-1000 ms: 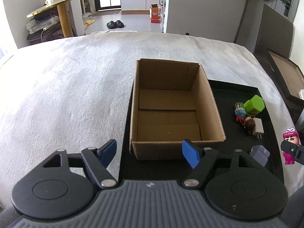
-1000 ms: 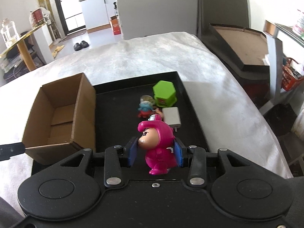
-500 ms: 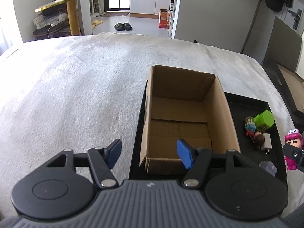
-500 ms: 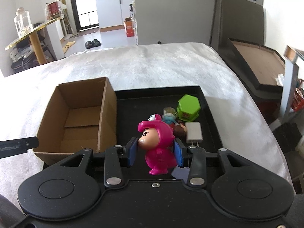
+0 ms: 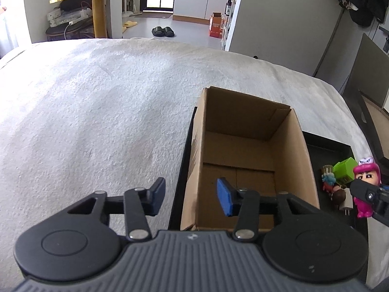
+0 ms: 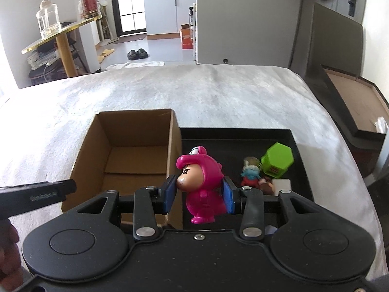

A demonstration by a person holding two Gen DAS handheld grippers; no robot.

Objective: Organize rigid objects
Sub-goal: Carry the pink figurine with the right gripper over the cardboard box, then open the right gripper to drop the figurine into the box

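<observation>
My right gripper [image 6: 199,193] is shut on a pink hooded toy figure [image 6: 203,182] and holds it upright above the black tray [image 6: 233,133], just right of the open cardboard box [image 6: 136,153]. The figure also shows at the right edge of the left wrist view [image 5: 366,187]. My left gripper [image 5: 190,196] is open and empty, over the near left wall of the box [image 5: 245,165]. The box is empty inside.
On the tray right of the box lie a green hexagonal block [image 6: 277,160], a small blue and red figure [image 6: 251,175], a brown figure and a white plug adapter [image 6: 282,185]. White textured cloth [image 5: 97,112] covers the surface. A framed board [image 6: 352,102] leans at far right.
My right gripper has carried the pink figure left, closer to the box. My left gripper has shifted left and back, so the box sits further right in its view.
</observation>
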